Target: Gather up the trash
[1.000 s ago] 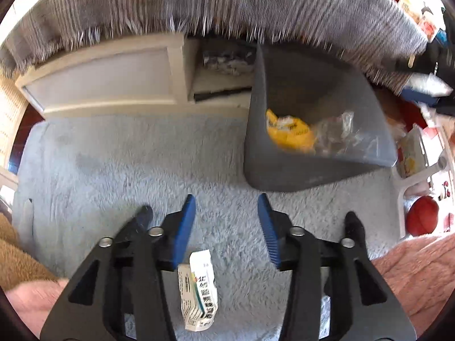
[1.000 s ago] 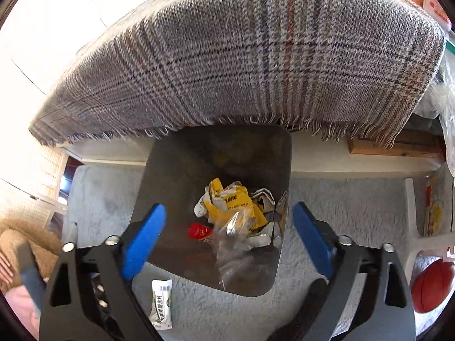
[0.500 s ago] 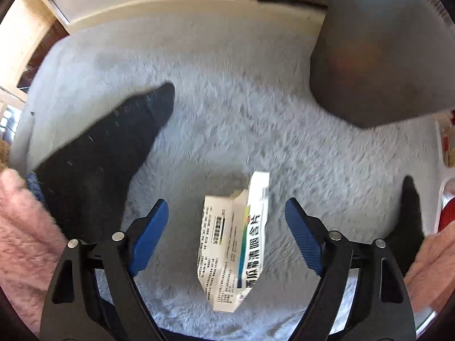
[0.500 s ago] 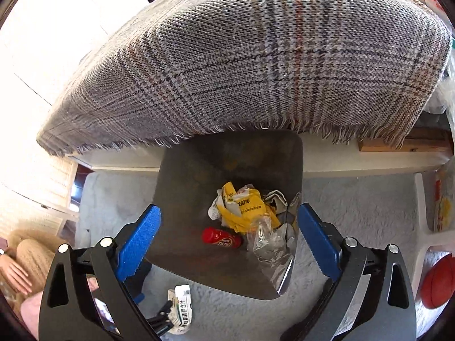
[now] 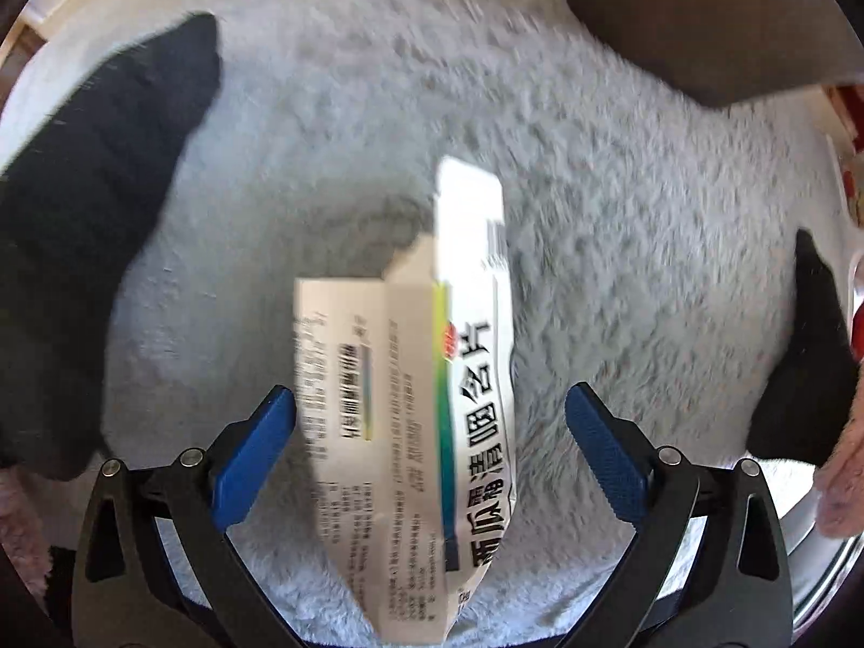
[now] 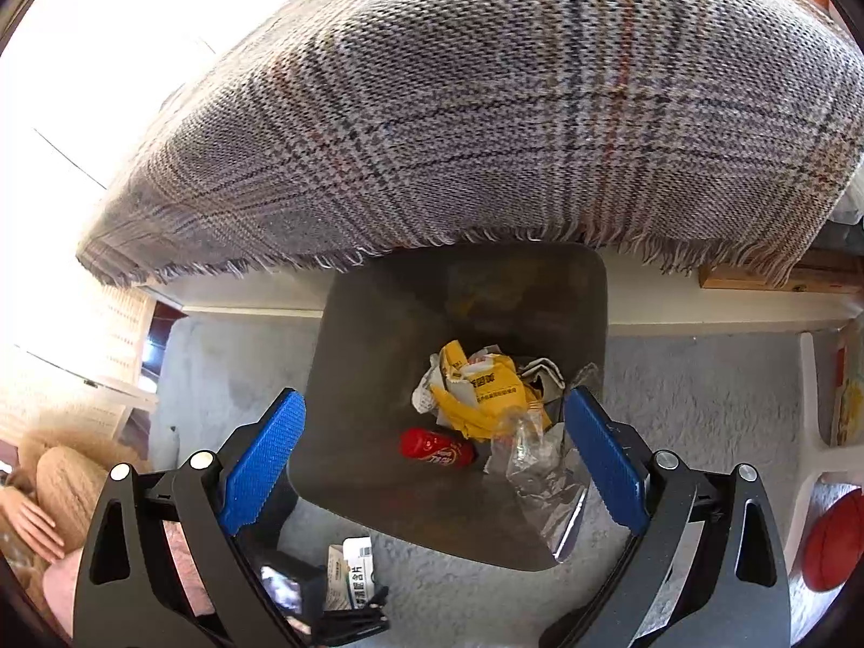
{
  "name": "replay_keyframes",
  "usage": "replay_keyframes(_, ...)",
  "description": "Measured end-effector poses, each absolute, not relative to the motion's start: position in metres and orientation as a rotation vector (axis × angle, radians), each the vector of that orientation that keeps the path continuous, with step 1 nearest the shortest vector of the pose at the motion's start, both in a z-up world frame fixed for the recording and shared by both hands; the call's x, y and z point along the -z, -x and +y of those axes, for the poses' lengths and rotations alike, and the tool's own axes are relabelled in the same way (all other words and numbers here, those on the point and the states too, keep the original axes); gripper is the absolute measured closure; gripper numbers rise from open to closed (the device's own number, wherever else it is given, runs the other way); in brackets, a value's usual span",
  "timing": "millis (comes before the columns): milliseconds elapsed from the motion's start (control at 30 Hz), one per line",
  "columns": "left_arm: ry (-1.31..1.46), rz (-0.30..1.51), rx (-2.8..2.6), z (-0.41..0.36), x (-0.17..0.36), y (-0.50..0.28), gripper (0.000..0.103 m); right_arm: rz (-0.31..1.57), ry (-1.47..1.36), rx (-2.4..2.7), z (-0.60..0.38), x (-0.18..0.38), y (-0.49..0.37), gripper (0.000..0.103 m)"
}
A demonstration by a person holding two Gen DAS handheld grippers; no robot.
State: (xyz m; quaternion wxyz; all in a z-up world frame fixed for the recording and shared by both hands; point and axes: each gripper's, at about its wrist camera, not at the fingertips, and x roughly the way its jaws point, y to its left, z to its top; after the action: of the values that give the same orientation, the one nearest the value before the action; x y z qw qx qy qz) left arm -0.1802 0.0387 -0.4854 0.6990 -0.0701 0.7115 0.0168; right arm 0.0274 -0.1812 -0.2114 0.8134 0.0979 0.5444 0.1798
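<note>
A flattened white medicine box (image 5: 410, 405) with green stripe and black print lies on the grey shaggy rug (image 5: 594, 205). My left gripper (image 5: 429, 394) points straight down over it. Its jaws are opening and straddle the box, and the blue pads do not press it. The right wrist view shows the same box (image 6: 353, 572) low down beside the dark grey bin (image 6: 367, 356). My right gripper (image 6: 434, 399) hovers open above the bin with nothing between its fingers. Inside the bin lie a yellow wrapper (image 6: 486, 394), a red packet (image 6: 434, 447) and clear plastic (image 6: 540, 464).
A person's black-socked feet (image 5: 92, 189) (image 5: 804, 351) stand on the rug either side of the box. The bin's wall (image 5: 702, 27) rises at the top right. A plaid fringed blanket (image 6: 486, 108) overhangs the bin. A red ball (image 6: 831, 540) sits far right.
My left gripper has sunk toward the box and tipped downward, and its jaws have spread wide around it. The bin has slid to the view's top right. The right gripper barely moved.
</note>
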Motion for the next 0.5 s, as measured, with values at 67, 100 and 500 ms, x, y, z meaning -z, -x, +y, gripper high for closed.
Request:
replay_keyframes(67,0.145,1.599,-0.016,0.034,0.490,0.180,0.024,1.163,-0.201,-0.390,-0.179,0.211,-0.028,0.006)
replay_keyframes(100,0.136,1.608,-0.008,0.032,0.492,0.181,0.034,1.164,-0.201,-0.394,-0.178,0.211,-0.028,0.006)
replay_keyframes(500,0.118,1.538,0.045,0.012,0.458,0.169,0.037,1.139,-0.229,-0.400,-0.187,0.198,-0.019,0.006)
